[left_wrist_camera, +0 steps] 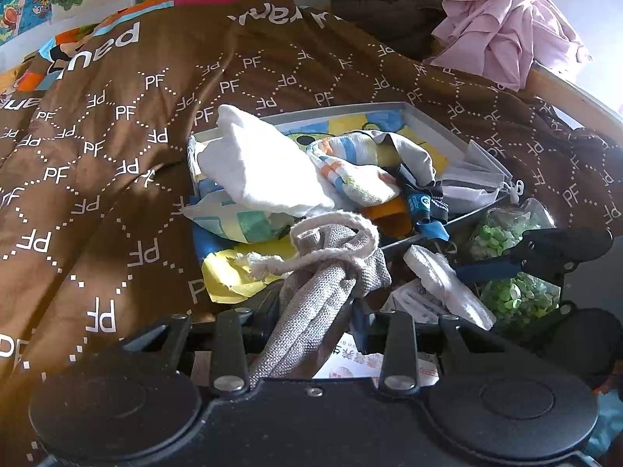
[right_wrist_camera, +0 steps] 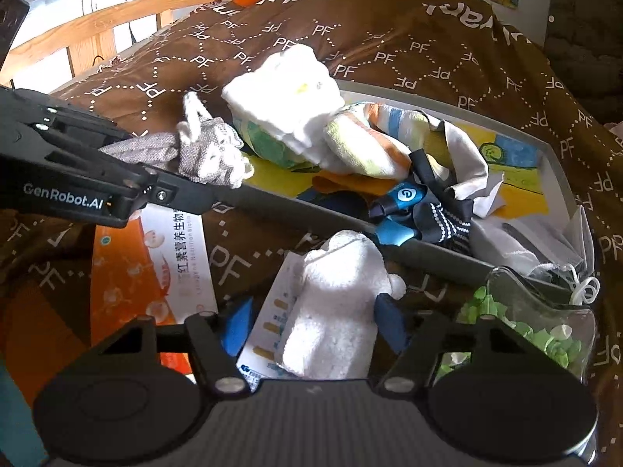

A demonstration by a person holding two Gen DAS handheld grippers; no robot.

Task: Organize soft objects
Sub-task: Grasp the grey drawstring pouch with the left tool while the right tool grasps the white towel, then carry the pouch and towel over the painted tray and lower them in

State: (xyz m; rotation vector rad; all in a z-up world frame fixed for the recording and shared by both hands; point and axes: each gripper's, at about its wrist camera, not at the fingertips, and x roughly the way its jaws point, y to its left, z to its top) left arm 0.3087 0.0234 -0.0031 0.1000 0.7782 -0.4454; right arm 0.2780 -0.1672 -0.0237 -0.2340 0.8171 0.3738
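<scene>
Left wrist view: the left gripper (left_wrist_camera: 317, 303) has its jaws clenched on a grey woven drawstring pouch (left_wrist_camera: 331, 268), whose white cord loops over its top. The pouch sits at the near edge of a shallow grey tray (left_wrist_camera: 420, 116) lying on a brown bedspread (left_wrist_camera: 117, 155) printed with "PF". Inside the tray lie a white folded cloth (left_wrist_camera: 257, 163), a striped towel (left_wrist_camera: 350, 167) and a dark blue strap (left_wrist_camera: 424, 202). To the right, just outside the tray, the right gripper (left_wrist_camera: 486, 268) reaches over a clear bag of green pieces (left_wrist_camera: 514, 295). A pink garment (left_wrist_camera: 502, 27) is heaped at the far right.

Right wrist view: the right gripper (right_wrist_camera: 315, 323) has a white fluffy cloth (right_wrist_camera: 335, 307) between its jaws; the right blue pad (right_wrist_camera: 391, 323) touches it, while the left pad stands apart, so the grip is not closed. The cloth lies on a printed card (right_wrist_camera: 272, 311) in front of the tray's near wall. The left gripper enters from the left, holding the pouch over the tray's corner.
</scene>
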